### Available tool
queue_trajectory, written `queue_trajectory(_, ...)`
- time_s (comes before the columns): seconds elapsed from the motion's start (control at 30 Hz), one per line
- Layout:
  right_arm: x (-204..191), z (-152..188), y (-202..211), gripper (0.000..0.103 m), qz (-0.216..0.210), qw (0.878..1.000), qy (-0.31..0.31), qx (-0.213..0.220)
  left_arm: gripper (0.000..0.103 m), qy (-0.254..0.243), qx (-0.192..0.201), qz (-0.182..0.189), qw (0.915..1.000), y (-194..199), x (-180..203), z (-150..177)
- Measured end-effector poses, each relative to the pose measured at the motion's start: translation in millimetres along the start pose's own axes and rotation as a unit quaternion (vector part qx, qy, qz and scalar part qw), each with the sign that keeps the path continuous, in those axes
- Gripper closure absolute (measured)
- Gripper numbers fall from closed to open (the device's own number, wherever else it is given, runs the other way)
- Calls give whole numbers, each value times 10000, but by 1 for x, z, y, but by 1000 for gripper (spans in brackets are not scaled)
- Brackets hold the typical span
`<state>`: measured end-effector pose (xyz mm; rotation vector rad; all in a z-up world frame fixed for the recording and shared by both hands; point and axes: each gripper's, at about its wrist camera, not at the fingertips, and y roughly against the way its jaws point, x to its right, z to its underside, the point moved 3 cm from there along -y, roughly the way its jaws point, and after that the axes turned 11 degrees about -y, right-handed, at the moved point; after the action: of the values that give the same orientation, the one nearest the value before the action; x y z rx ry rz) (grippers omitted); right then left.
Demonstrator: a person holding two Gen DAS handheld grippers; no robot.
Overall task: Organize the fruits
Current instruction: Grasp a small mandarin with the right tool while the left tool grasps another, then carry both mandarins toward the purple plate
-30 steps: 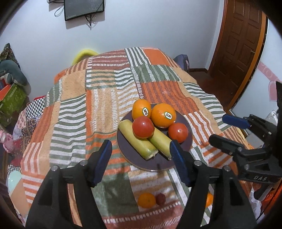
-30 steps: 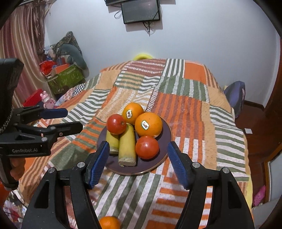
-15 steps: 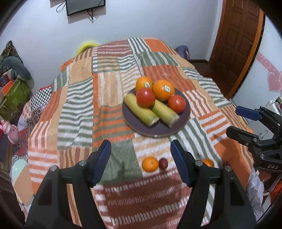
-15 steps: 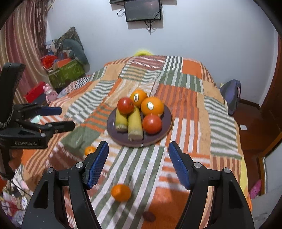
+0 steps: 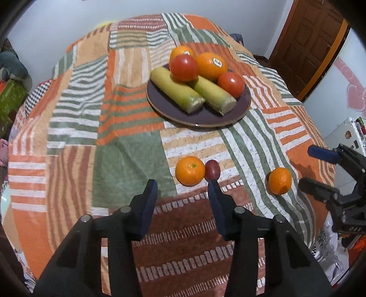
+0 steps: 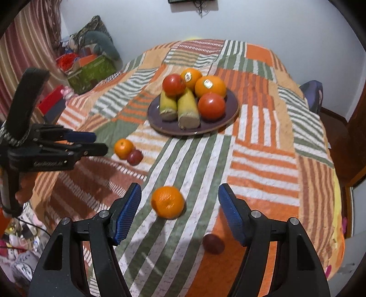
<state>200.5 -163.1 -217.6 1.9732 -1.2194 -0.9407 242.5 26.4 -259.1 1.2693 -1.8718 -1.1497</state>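
On a striped patchwork cloth (image 6: 263,146) below white walls (image 6: 263,20), a fruit-laden plate (image 6: 231,114); both grippers' fingers spread, pinching nothing.

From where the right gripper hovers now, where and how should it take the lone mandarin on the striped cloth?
Grip the mandarin across its widest middle, coming down from above. It is round, sits alone with bare cloth on both sides, and already lies ahead of the right gripper's open fingers.

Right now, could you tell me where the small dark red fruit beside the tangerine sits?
In the left wrist view, the small dark red fruit touches the tangerine's right side, nearer than the plate.
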Motion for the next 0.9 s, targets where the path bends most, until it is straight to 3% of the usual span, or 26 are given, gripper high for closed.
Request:
queue_trajectory(0.23, -3, 13, -20, 52, -150, 9993, 8, -334, 61, -70, -76, 50, 9999, -15, 2, -3)
queue_trajectory(0.47, -3, 16, -28, 53, -176, 9989, 11, -431, 64, -95, -200, 79, 9997, -32, 2, -8)
queue_trajectory(0.73, -1, 17, -35, 67, -358, 9980, -10, -524, 70, -86, -134, 197, 9997, -35, 3, -12)
queue_trajectory(0.9, -3, 16, -34, 67, -376, 9980, -2, -506, 71, 26, -128, 270, 9996, -35, -1, -12)
